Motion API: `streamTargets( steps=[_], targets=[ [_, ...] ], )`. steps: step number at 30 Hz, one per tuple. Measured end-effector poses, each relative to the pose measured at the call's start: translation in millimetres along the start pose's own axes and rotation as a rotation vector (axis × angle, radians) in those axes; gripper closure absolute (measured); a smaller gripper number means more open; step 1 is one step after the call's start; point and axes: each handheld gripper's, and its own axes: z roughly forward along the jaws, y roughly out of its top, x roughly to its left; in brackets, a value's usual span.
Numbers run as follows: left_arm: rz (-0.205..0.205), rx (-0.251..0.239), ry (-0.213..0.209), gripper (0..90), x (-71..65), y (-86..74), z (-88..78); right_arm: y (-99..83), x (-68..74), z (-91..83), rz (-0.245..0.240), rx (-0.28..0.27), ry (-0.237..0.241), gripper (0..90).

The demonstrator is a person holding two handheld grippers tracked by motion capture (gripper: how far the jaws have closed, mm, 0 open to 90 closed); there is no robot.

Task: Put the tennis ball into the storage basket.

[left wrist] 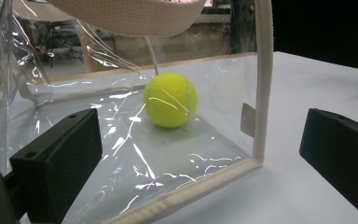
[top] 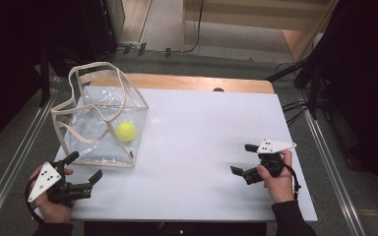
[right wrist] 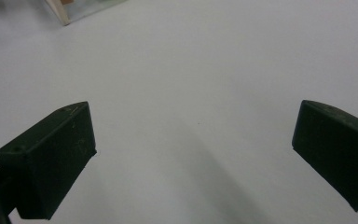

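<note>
A white table top (top: 206, 147) fills the middle of the high view, with a strip of bare wood (top: 202, 82) along its far edge. Beyond that edge the grey floor (top: 216, 61) carries black cables (top: 177, 50), and pale wooden furniture (top: 256, 14) stands at the back in brighter light. Metal rails (top: 330, 162) run along the floor beside the table's right and left edges. Dark equipment and black stands (top: 315, 69) crowd both far corners.
</note>
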Motion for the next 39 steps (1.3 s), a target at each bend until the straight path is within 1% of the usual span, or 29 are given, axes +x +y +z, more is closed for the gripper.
streamTargets(
  steps=[2,4,5,7,10,12,14,20,22,24,26,27,30,36,39],
  targets=[
    [0.0,0.0,0.001,0.0,-0.2,0.0,0.1,-4.5,-1.0,-1.5,0.0,-0.007,-0.007,0.0],
    [0.001,0.0,0.0,0.0,-0.2,0.0,0.1,-8.8,-2.7,-3.0,0.014,-0.016,-0.003,0.0],
    [0.001,0.0,-0.001,0.0,-0.1,0.0,0.0,-11.1,-3.2,-3.8,0.014,-0.02,-0.015,0.0],
    [0.001,0.0,-0.001,0.0,0.0,0.1,-0.3,-15.0,-4.4,-6.3,0.021,-0.029,-0.012,0.0],
    [-0.002,-0.005,0.0,0.0,0.4,0.2,-0.5,-20.7,-5.5,-9.4,0.014,-0.046,-0.026,0.0],
    [-0.005,-0.007,-0.002,0.0,0.7,0.1,-0.8,-25.0,-5.6,-12.0,0.024,-0.052,-0.032,0.0],
    [-0.005,-0.007,-0.003,0.0,0.6,0.1,-0.7,-28.4,-6.1,-14.1,0.023,-0.056,-0.043,0.0],
    [-0.003,-0.008,-0.004,0.0,1.1,0.3,-1.0,-39.9,-8.3,-23.9,0.048,-0.091,-0.058,0.0],
    [-0.003,-0.008,-0.003,0.0,0.9,0.3,-1.0,-43.4,-9.1,-27.4,0.051,-0.101,-0.073,0.0],
    [-0.003,-0.009,-0.004,0.0,0.9,0.3,-0.9,-46.9,-9.9,-31.0,0.06,-0.112,-0.077,0.0],
    [-0.002,-0.009,-0.005,0.0,0.8,0.4,-1.1,-50.1,-10.7,-34.6,0.069,-0.122,-0.096,0.0],
    [-0.002,-0.009,-0.005,0.0,0.8,0.4,-1.1,-51.6,-11.0,-36.0,0.071,-0.129,-0.097,0.0],
    [-0.002,-0.01,-0.004,0.0,0.8,0.5,-1.2,-55.6,-11.7,-40.7,0.084,-0.134,-0.113,0.0],
    [0.0,-0.014,-0.003,0.0,0.7,0.7,-1.6,-63.9,-14.5,-49.2,0.104,-0.151,-0.129,0.0],
    [0.002,-0.02,-0.005,0.0,0.8,1.1,-2.4,-66.0,-15.3,-51.5,0.108,-0.152,-0.129,0.0]
  ],
)
